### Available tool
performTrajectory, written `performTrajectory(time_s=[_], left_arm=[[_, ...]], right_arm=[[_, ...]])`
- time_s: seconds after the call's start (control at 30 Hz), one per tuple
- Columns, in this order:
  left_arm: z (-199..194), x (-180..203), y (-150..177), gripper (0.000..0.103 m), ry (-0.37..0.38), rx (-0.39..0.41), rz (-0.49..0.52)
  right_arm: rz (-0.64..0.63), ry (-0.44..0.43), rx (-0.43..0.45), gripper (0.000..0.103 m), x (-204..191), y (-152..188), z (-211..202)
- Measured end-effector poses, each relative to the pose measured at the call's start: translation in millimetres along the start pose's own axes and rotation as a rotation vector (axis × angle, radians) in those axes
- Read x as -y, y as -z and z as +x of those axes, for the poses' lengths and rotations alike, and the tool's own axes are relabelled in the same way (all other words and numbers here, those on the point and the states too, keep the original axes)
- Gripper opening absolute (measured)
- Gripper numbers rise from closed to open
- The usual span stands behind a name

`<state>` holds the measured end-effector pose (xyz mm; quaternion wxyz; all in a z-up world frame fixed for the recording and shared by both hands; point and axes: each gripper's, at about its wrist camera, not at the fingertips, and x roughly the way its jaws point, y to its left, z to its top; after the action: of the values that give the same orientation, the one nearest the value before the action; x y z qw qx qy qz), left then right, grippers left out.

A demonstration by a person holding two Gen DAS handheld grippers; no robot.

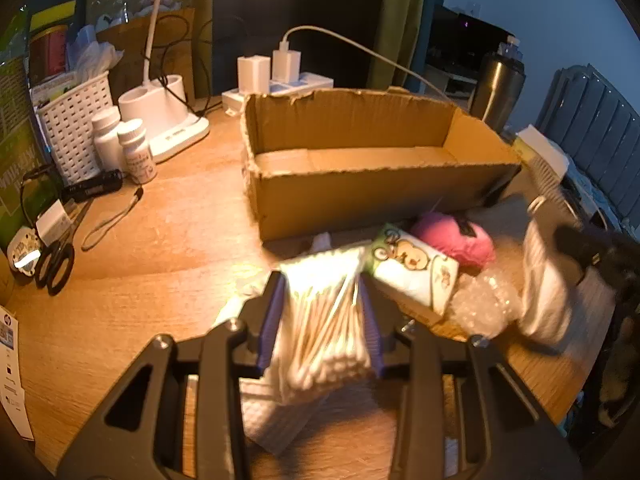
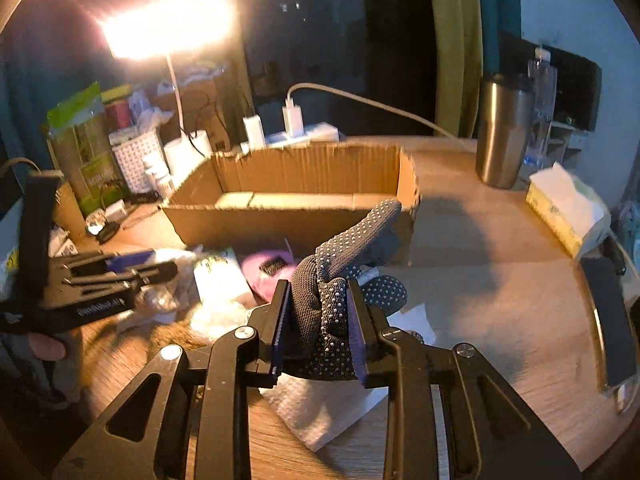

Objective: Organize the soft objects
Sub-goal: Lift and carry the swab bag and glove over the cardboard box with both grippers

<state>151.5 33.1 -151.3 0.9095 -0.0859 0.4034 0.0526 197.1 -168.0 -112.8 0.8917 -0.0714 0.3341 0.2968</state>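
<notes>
I have the grey dotted glove clamped in my right gripper, lifted clear for the empty cardboard box at twelve o'clock. My left gripper is clamped on the cotton-swab pack, low over the worktop; tissue packet at two o'clock.

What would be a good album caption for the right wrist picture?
Right gripper clamps a dotted grey glove in front of an empty cardboard box on a lamplit desk.
</notes>
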Motion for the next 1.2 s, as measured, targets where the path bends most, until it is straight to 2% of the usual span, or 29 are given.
performTrajectory(time_s=[0.07, 0.1, 0.17, 0.33, 0.37, 0.47, 0.5, 0.63, 0.77, 0.97, 1.2], left_arm=[[2.1, 1.6, -0.8, 0.044, -0.012, -0.014, 0.008], [3.9, 2.9, -0.9, 0.055, -0.025, -0.023, 0.016], [7.8, 3.7, 0.7, 0.060, -0.055, -0.037, 0.021], [8.9, 3.4, 2.2, 0.060, -0.045, -0.036, 0.026], [11.0, 3.2, 3.2, 0.059, -0.033, -0.039, 0.026], [10.5, 4.9, 3.6, 0.043, -0.008, -0.039, 0.027], [9.4, 6.4, 3.2, 0.040, -0.007, -0.036, 0.033], [-1.3, 9.2, 1.0, 0.039, 0.028, -0.016, 0.021], [-22.5, 13.1, -6.3, 0.039, 0.070, 0.039, 0.024], [-51.3, 14.8, -21.3, 0.039, 0.109, 0.130, 0.031], [-62.8, 18.8, -34.7, 0.039, 0.126, 0.169, 0.042]], right_arm=[[0.003, -0.004, 0.013, 0.029, 0.5, -2.4, -4.0], [0.006, -0.005, 0.018, 0.029, 1.0, -3.6, -5.8], [0.010, -0.008, 0.024, 0.029, 2.4, -4.4, -8.1], [0.035, -0.019, 0.029, 0.029, 9.7, -2.7, -11.9], [0.048, -0.026, 0.029, 0.029, 13.3, -2.5, -11.7], [0.089, -0.048, 0.012, 0.031, 22.5, 0.0, -8.5], [0.102, -0.051, -0.001, 0.031, 26.2, 1.7, -5.3], [0.129, -0.063, -0.016, 0.031, 35.1, 6.8, -2.9], [0.191, -0.151, 0.007, 0.032, 44.3, 5.9, -9.3], [0.184, -0.144, 0.023, 0.030, 45.4, 1.9, -17.2], [0.187, -0.173, 0.107, 0.026, 50.2, -12.2, -41.2]])
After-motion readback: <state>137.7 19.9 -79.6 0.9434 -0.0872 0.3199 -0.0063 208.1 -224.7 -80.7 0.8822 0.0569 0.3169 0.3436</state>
